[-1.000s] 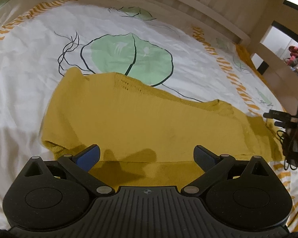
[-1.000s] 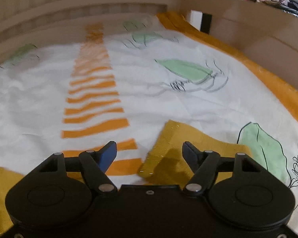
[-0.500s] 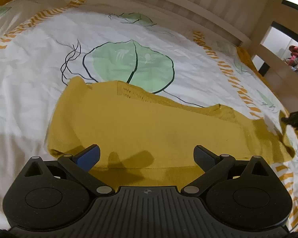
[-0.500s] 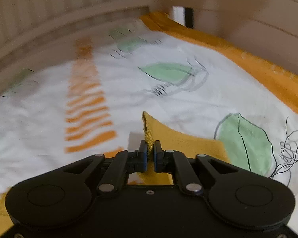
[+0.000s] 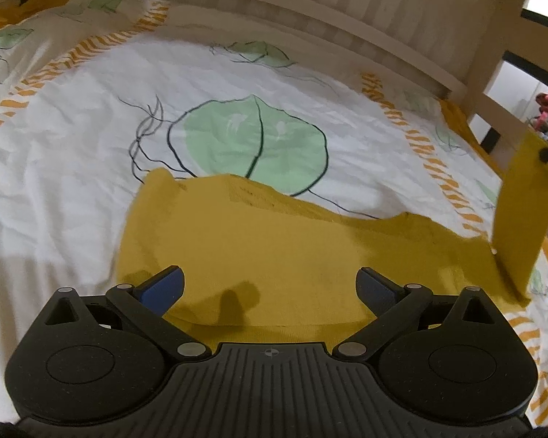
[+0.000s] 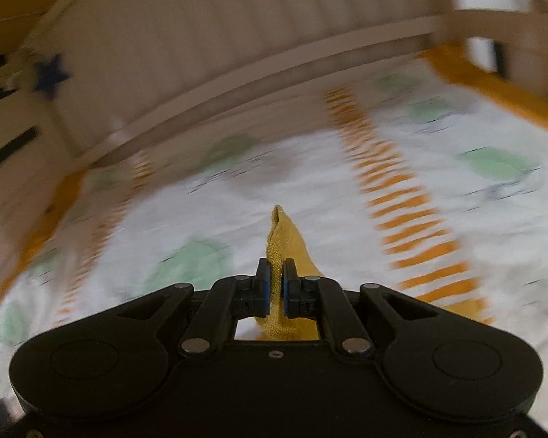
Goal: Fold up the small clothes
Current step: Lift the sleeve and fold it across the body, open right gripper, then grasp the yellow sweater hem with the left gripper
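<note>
Yellow knit garment [image 5: 274,255] spread on the bed [image 5: 73,138]; its 3 o'clock end is raised. Right hand-held gripper [image 6: 276,288], clenched on that end, lifts it, probably to fold it inward. Left hand-held gripper [image 5: 270,284], jaws spread, hovers at 6 o'clock, empty.

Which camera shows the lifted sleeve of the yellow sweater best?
The left wrist view: the sleeve stands up whole from the sweater's body at the right edge. The right wrist view shows only a blurred pinch of it in the shut right gripper.
</note>
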Motion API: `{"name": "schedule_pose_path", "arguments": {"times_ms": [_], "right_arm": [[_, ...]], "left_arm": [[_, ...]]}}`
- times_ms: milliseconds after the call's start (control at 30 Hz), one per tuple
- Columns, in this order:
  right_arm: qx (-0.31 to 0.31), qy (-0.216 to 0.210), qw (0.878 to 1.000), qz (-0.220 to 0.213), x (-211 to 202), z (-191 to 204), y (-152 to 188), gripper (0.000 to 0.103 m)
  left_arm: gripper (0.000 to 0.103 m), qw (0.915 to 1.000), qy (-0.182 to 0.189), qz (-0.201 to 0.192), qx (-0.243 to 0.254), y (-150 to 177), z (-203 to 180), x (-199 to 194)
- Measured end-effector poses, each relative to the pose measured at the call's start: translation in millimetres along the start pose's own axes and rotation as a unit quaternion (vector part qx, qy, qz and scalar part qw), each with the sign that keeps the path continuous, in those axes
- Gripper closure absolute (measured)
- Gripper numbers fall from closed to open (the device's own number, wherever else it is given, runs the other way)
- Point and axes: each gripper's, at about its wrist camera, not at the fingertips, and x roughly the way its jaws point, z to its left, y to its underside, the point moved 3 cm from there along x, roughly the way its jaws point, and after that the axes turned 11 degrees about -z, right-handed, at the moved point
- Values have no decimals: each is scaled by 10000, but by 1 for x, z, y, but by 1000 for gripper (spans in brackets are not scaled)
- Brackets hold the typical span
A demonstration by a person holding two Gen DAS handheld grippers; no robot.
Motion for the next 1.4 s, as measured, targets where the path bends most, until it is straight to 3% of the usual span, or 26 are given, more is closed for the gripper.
{"name": "schedule_pose_path", "arguments": {"times_ms": [267,400,500,567,600,667,733,967,1133,1300,1400], "right_arm": [[-225,-897,9933,692,49,91,70,91],[-187,-1157,9886,947,64,114,103,89],[-336,-1295,9850,1094,67,127,123,79],[-363,-1375,9829,1171,67,128,132,78],[-392,-1408,9820,1193,65,127,134,78],[-499,-1357,9826,1164,60,121,137,66],[-592,-1277,9840,1092,56,113,137,48],[-898,-820,9896,770,28,57,138,45],[-1124,-622,9903,524,2,21,139,16],[-1246,-546,9901,347,-15,-1,144,2],[-1133,-539,9914,381,-14,-11,139,2]], "left_arm": [[2,9991,-264,-267,-220,-16,19,-10],[2,9974,-420,-419,-398,-22,30,-16],[2,9967,-445,-452,-512,-24,36,-18],[2,9965,-450,-435,-550,-24,38,-16],[2,9966,-452,-422,-543,-24,38,-15],[2,9968,-462,-396,-520,-21,37,-12],[2,9972,-434,-356,-495,-19,36,-10],[2,9989,-265,-212,-323,-5,27,1],[2,9994,81,-296,-170,7,12,1],[2,9990,168,-268,305,21,-10,5],[2,9988,92,-78,469,28,-20,11]]}}
